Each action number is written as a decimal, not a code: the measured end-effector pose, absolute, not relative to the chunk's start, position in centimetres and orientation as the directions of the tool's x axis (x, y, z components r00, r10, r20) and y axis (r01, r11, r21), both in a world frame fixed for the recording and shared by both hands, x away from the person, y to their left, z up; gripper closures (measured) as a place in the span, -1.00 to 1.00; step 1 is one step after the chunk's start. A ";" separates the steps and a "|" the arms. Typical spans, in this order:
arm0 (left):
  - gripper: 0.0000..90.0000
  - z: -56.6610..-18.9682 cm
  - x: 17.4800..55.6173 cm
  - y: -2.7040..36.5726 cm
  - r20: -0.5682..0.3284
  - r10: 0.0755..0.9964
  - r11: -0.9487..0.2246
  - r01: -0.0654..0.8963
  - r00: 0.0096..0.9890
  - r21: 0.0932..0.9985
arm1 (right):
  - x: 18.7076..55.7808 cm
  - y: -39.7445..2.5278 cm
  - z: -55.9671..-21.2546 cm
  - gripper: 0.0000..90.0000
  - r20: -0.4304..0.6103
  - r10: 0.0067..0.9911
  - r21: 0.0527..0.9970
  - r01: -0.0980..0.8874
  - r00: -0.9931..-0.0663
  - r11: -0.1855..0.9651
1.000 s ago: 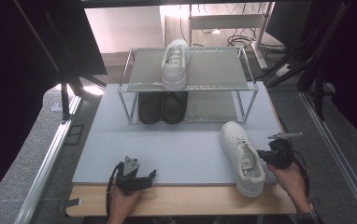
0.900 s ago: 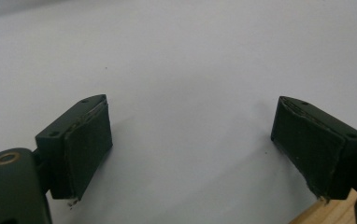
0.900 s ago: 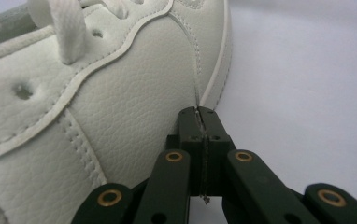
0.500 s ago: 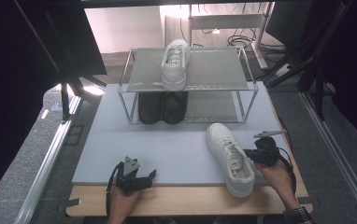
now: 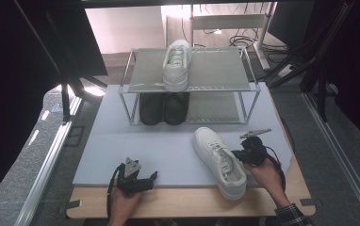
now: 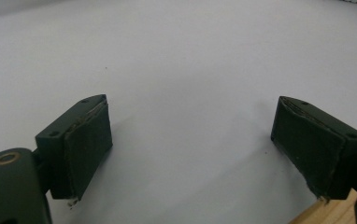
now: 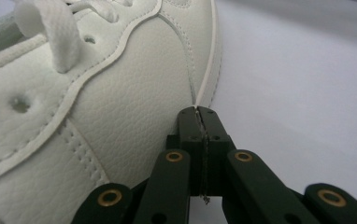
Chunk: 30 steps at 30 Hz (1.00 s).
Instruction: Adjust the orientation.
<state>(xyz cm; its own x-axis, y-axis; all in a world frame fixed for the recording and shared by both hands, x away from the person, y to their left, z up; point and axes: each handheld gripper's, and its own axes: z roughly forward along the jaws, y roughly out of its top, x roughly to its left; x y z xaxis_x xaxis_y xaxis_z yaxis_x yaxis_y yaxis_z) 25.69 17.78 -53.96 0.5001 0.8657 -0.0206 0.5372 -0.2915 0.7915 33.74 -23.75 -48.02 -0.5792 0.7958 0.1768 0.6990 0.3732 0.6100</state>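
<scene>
- While clenched with nothing between its jaws, the right tool (image 5: 242, 153) touches the white leather lace-up sneaker (image 5: 218, 160), lying on the grey-matted tabletop (image 5: 121, 141).
- Left tool (image 5: 151, 176) rests released, well apart.

A white sneaker (image 5: 218, 161) with white laces lies on a pale grey mat (image 5: 164, 141), a second white sneaker (image 5: 176, 64) tops the silver-grey mesh rack (image 5: 216, 70) over 2 black shoes (image 5: 163, 107), beside black grippers and a light wooden table edge (image 5: 178, 202).
</scene>
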 end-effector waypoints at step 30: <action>-0.73 -54.0 25.7 17.8 -0.020 0.866 -0.292 0.538 0.500 0.791 | 30.8 -25.6 -45.6 0.79 0.191 0.745 0.643 0.655 -0.639 0.397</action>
